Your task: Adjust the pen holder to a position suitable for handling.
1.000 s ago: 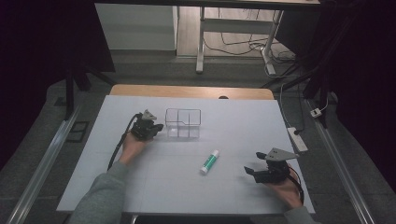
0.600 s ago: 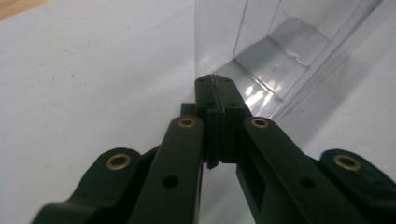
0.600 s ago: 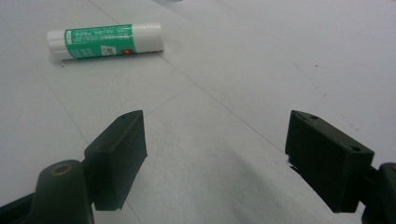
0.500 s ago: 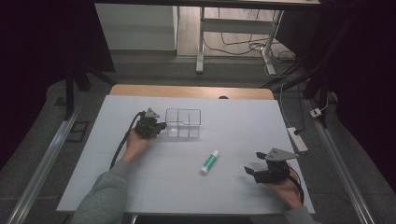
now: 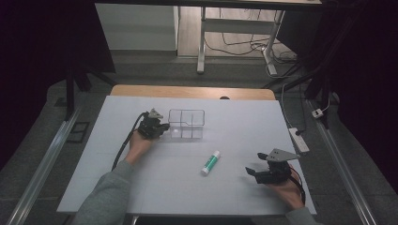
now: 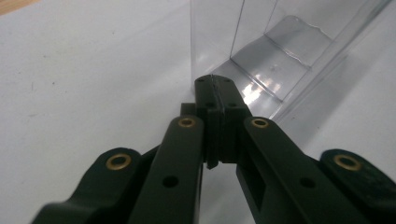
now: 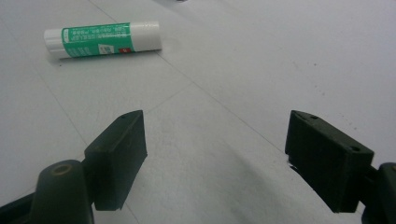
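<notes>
Two grippers on white table [image 5: 141, 187]. High view: left gripper [image 5: 162, 127] moved in from a second ago, now against left wall of clear divided organizer [image 5: 187, 124], mid-far. Glue stick [image 5: 210, 162] unmoved, lying centre. Right gripper [image 5: 252, 171] unchanged, near right.

Left gripper view: jaws together, seemingly pinching the organizer's thin wall [image 6: 212, 42]. Probably about to drag or steady it.

Right gripper view: jaws wide apart, empty; glue stick [image 7: 102, 38] ahead, far left.

A clear glossy plastic box [image 5: 187, 124] and smooth plastic glue stick [image 5: 210, 162] on a matt white counter [image 5: 244, 122].
</notes>
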The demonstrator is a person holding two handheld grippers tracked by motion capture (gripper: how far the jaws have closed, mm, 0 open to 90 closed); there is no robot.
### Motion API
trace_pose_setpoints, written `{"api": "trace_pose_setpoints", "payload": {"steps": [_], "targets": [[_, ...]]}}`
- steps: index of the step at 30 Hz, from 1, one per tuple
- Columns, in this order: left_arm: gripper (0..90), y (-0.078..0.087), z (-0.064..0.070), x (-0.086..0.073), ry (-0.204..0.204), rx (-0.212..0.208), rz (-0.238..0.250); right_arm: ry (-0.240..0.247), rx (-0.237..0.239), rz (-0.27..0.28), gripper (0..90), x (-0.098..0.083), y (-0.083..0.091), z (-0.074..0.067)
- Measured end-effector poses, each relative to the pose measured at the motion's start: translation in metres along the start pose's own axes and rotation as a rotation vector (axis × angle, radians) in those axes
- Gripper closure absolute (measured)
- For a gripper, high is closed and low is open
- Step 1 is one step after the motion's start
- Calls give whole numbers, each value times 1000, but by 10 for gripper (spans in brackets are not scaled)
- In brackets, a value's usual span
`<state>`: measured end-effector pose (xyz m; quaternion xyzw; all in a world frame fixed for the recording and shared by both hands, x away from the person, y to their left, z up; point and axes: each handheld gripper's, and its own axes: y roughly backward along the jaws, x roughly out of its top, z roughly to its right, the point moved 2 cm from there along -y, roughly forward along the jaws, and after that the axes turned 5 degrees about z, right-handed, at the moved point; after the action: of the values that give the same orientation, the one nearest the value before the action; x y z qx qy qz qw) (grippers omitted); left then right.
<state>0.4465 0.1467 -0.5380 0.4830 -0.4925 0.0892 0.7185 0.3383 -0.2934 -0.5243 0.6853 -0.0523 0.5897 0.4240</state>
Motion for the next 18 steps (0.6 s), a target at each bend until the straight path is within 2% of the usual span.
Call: {"api": "trace_pose_setpoints", "payload": {"steps": [18], "targets": [[892,-14,19,14,-27,-25,2,0,0,-2,199,0,-1,0]]}}
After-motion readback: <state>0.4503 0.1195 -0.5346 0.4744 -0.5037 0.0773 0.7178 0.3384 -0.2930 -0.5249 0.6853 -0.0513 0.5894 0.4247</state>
